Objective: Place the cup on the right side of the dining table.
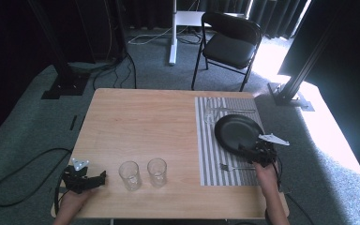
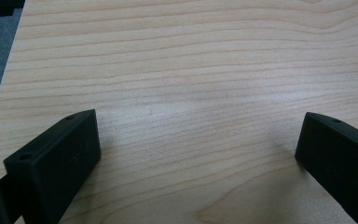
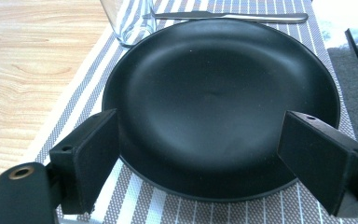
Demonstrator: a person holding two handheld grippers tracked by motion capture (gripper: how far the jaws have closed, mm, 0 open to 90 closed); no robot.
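Between spread jaws, black plate (image 3: 219, 93).

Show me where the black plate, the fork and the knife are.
black plate (image 3: 219, 93): right gripper view, centre of its well.
fork (image 1: 232, 167): high view, handle, on the striped mat near the plate.
knife (image 3: 228, 17): right gripper view, mid-blade, beyond the plate.

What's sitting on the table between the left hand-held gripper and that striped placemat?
In the high view, two clear drinking glasses stand side by side between the left hand-held gripper and the striped placemat.
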